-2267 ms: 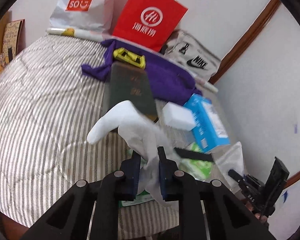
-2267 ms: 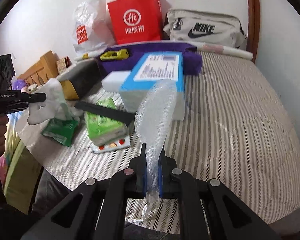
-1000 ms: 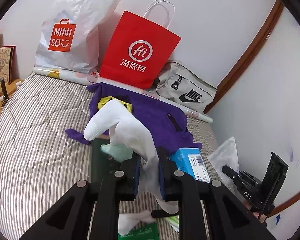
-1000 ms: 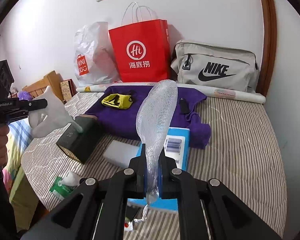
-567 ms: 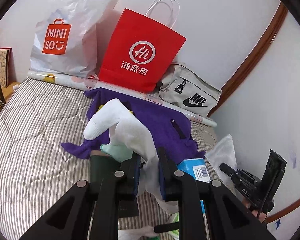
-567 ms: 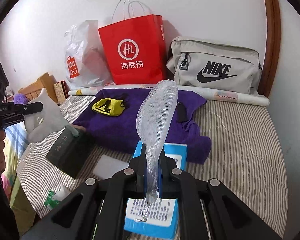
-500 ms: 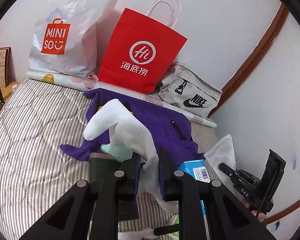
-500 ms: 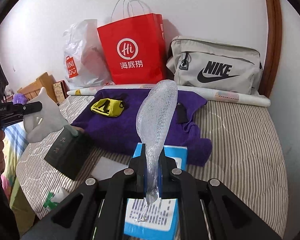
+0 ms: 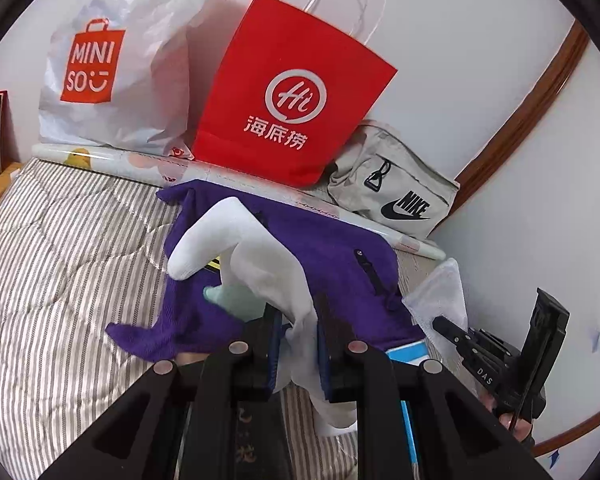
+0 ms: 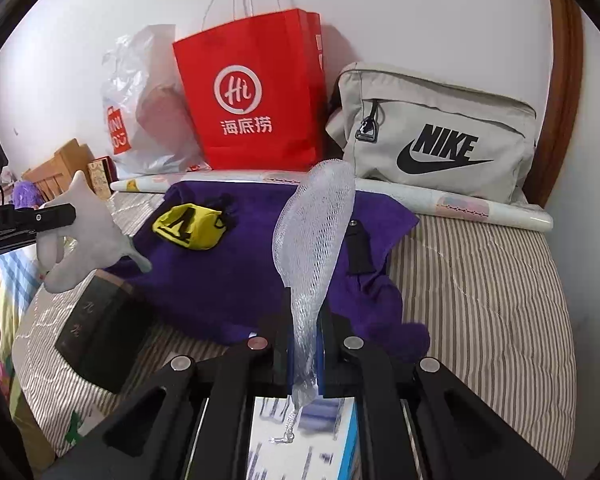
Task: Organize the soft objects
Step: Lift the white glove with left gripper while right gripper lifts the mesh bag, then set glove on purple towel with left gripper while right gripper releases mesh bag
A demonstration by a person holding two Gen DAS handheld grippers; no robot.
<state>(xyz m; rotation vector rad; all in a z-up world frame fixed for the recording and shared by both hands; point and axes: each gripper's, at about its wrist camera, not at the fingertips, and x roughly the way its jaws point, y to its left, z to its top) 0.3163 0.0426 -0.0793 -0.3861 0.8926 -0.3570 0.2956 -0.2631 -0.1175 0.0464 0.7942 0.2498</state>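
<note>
Both grippers have travelled toward the bags at the wall since the earlier frames, so the purple garment (image 9: 320,264) now fills mid-frame. At lower centre, the left gripper (image 9: 298,344) is clamped on a white sock (image 9: 256,252) that arches up and left. The right gripper (image 10: 304,344) pinches a clear mesh foam sleeve (image 10: 314,232) standing upright. Beyond lie a yellow pouch (image 10: 190,226) on the garment, a red paper bag (image 10: 252,96) upper centre, and a grey Nike bag (image 10: 436,136) at right.
</note>
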